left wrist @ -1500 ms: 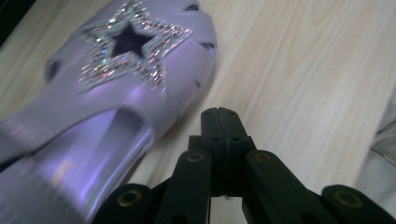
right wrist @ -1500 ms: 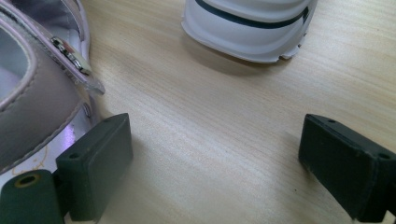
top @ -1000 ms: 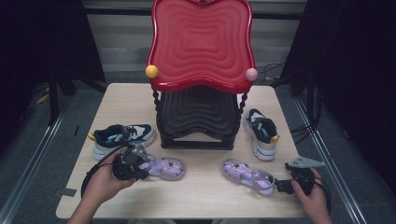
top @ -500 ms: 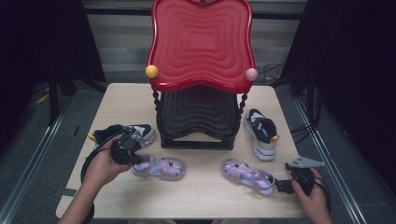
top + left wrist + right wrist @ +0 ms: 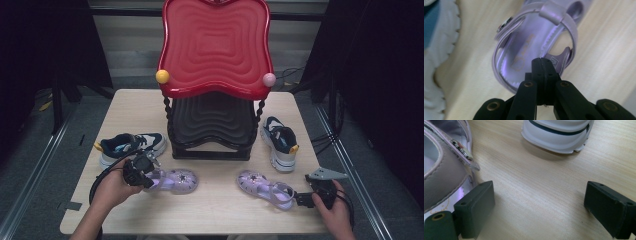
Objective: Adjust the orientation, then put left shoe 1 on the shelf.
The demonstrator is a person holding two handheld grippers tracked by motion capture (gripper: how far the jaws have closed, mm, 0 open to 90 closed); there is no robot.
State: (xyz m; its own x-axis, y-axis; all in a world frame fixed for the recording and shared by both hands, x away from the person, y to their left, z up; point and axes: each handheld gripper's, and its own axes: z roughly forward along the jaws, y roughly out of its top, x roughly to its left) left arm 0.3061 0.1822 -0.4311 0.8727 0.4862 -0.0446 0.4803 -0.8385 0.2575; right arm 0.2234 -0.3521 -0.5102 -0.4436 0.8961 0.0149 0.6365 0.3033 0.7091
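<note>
Two purple sandals lie on the wooden table [image 5: 215,210], the left sandal [image 5: 174,181] and the right sandal [image 5: 265,187]. My left gripper [image 5: 142,172] is at the heel of the left sandal [image 5: 534,37]. Its jaws [image 5: 543,62] are pressed together over the heel strap, and I see nothing between them. My right gripper [image 5: 301,198] lies low behind the right sandal's heel. In the right gripper view it [image 5: 539,195] stands open over bare wood, with its left pad [image 5: 477,207] right beside that sandal [image 5: 441,170].
A red and black two-tier shoe rack [image 5: 215,85] stands at the table's middle back. A blue and white sneaker [image 5: 131,145] lies left of it, just behind my left gripper. Its mate [image 5: 280,144] lies to the rack's right and shows ahead of my right gripper [image 5: 559,135].
The left hand drew back toward the sneaker, then came down again at the left sandal's heel. The right hand and all shoes have stayed put.
</note>
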